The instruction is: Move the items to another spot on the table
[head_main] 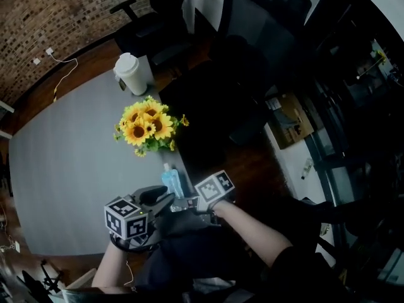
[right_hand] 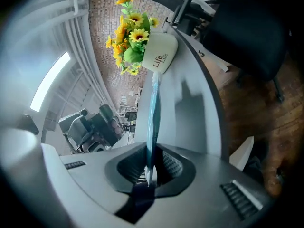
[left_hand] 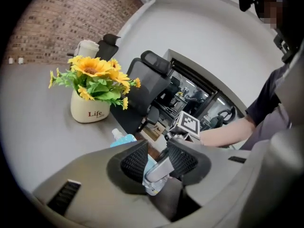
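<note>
A flat blue pouch with a white spout hangs over the near right edge of the grey table. Both grippers hold it. My left gripper is shut on its silvery lower corner, seen between the jaws in the left gripper view; the spout end pokes out beyond. My right gripper is shut on the pouch's bottom seam. The pouch runs edge-on away from it towards the flower pot. The two grippers sit close together.
A white pot of yellow sunflowers stands just beyond the pouch. A lidded paper cup is at the table's far corner. Black office chairs stand past the table's right edge, above a wooden floor.
</note>
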`<state>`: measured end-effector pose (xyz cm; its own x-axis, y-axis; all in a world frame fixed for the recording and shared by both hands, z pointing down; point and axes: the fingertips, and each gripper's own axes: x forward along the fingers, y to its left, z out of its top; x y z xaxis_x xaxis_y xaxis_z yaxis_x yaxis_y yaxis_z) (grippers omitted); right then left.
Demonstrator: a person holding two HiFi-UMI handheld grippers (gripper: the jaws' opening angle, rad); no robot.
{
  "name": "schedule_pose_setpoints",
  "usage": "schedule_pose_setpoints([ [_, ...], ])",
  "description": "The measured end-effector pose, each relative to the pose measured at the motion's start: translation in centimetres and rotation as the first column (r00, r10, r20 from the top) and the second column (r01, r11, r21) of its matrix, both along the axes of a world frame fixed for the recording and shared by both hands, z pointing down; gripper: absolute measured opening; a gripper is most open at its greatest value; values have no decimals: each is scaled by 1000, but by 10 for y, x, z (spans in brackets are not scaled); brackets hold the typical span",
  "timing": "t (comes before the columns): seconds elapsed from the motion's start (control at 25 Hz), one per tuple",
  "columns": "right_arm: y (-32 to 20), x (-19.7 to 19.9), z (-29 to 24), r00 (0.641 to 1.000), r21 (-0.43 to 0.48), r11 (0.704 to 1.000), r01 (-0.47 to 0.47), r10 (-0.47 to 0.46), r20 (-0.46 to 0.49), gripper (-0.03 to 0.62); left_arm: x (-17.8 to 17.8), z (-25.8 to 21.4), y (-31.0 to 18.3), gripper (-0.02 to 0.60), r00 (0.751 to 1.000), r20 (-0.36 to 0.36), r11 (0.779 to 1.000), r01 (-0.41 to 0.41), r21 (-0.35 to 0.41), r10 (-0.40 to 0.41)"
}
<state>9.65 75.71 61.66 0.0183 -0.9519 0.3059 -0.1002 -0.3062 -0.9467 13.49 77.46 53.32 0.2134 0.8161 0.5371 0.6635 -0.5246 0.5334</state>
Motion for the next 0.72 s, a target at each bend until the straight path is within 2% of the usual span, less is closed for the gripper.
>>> schedule_pose_setpoints([
  [0.12, 8, 9, 3, 1000, 13, 1000, 14, -14, 6, 29, 6, 8, 2, 121, 998, 21, 997, 64, 45, -65],
  [0.28, 12, 14, 4, 1000, 28, 999, 20, -20, 21, 29, 14, 19, 12, 121, 985, 110, 991, 132, 30, -134],
  [0.36, 13, 14, 4, 999, 32, 999, 33, -34, 26, 29, 20, 24, 17, 121, 979, 130, 987, 154, 41, -158],
  [0.56, 18, 13, 8, 997, 35, 998, 48, -50, 57, 29, 25, 50, 30, 121, 975, 164, 985, 134, 111, -151],
  [0.72, 21, 18, 11, 996, 52, 999, 14, -18, 86, 31, 25, 69, 35, 121, 971, 183, 980, 122, 160, -151],
])
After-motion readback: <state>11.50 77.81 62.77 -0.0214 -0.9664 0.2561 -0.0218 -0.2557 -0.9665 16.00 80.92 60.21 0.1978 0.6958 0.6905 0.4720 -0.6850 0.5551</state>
